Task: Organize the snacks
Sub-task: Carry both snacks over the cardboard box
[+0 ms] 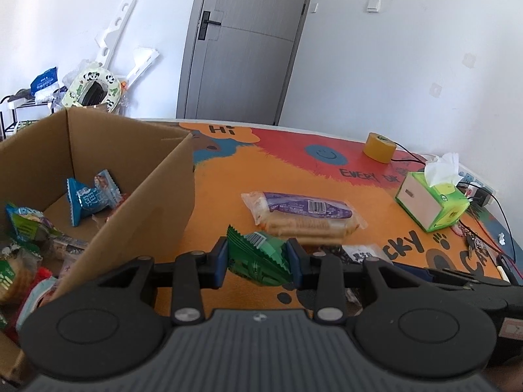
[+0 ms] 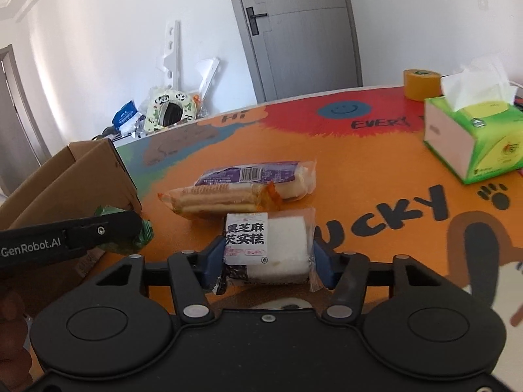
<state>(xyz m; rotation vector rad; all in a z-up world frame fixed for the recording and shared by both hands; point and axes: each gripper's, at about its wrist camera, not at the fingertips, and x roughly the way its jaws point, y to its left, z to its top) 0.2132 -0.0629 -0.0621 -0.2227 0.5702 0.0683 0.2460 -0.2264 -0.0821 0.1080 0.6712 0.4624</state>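
My left gripper (image 1: 258,258) is shut on a green snack packet (image 1: 258,254), held just right of the cardboard box (image 1: 153,202). The box holds several snacks, among them a blue packet (image 1: 88,199). My right gripper (image 2: 266,256) is shut on a white sesame cake packet (image 2: 268,245) low over the table. A purple-wrapped bread (image 1: 304,209) and a biscuit pack (image 1: 307,228) lie on the table; they also show in the right wrist view, the bread (image 2: 258,173) behind the biscuits (image 2: 219,197). The left gripper's arm (image 2: 65,241) and green packet (image 2: 143,232) show at left there.
A green tissue box (image 1: 431,199) and a yellow tape roll (image 1: 379,147) stand at the far right of the colourful table mat (image 1: 228,170). Cables and a power strip (image 1: 480,192) lie at the right edge. A door and clutter are behind.
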